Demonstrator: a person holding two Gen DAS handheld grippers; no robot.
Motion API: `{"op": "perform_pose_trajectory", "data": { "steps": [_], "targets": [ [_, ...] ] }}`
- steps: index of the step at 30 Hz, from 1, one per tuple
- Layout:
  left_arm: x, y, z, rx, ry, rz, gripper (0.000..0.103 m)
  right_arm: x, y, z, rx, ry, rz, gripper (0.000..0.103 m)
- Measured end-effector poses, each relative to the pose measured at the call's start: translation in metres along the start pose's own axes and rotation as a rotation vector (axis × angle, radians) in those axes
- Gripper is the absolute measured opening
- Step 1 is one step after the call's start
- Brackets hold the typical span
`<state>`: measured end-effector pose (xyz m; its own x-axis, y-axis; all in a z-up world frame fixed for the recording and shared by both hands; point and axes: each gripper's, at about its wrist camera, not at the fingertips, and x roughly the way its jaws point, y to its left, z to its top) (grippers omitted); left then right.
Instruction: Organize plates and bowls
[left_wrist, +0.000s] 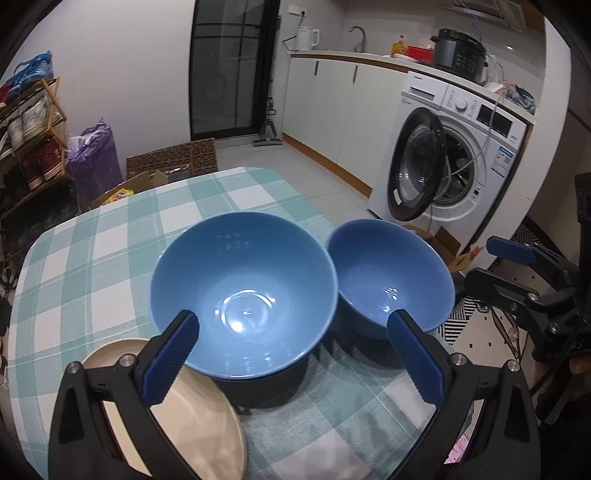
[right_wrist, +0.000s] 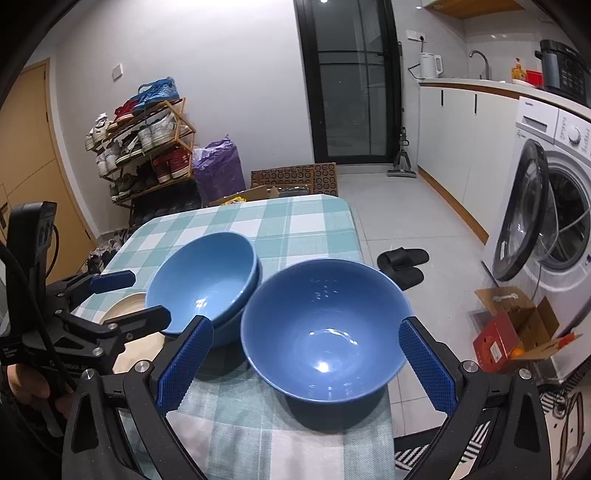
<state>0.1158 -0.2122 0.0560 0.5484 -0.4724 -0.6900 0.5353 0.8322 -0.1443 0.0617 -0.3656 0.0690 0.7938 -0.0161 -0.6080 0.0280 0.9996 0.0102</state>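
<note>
Honestly not much was readable here. The washer (left_wrist: 461, 155) had a small brand word on its top left corner and a blue sticker on the right of its front panel, but both were too tiny to make out. The cardboard sheet (right_wrist: 295, 177) on the floor carried rows of ring shapes, which could be letters or just a pattern. The cooker (left_wrist: 458, 53) had a button panel whose markings were unreadable. Nothing was printed on the bowls (left_wrist: 243, 291).

Left tongs (left_wrist: 293, 354) gape wide over the big blue bowl (left_wrist: 243, 291); a smaller blue bowl (left_wrist: 388, 273) touches it, beige plate (left_wrist: 195, 417) beneath, on the checked worktop (left_wrist: 110, 251).
</note>
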Motion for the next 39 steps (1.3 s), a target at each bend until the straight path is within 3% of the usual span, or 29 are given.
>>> {"op": "perform_pose_trajectory", "data": {
  "steps": [9,18,20,23,31,39],
  "targets": [
    [0.002,-0.026,-0.001,0.078,0.003,-0.050,0.099,-0.007,-0.024,-0.016,0.066,0.003,-0.028,0.102],
    [0.015,-0.042,-0.003,0.106,0.050,-0.115,0.076,-0.010,-0.046,-0.031,0.124,0.013,-0.053,0.102],
    [0.019,-0.044,-0.004,0.096,0.068,-0.150,0.063,-0.010,-0.049,-0.034,0.133,0.015,-0.060,0.102],
    [0.024,-0.045,-0.005,0.086,0.094,-0.175,0.054,-0.010,-0.055,-0.037,0.149,0.020,-0.065,0.102],
    [0.031,-0.050,-0.008,0.065,0.130,-0.218,0.051,-0.004,-0.062,-0.042,0.169,0.034,-0.064,0.102],
    [0.045,-0.048,-0.004,0.016,0.156,-0.208,0.051,0.010,-0.067,-0.043,0.184,0.057,-0.049,0.102]
  ]
}}
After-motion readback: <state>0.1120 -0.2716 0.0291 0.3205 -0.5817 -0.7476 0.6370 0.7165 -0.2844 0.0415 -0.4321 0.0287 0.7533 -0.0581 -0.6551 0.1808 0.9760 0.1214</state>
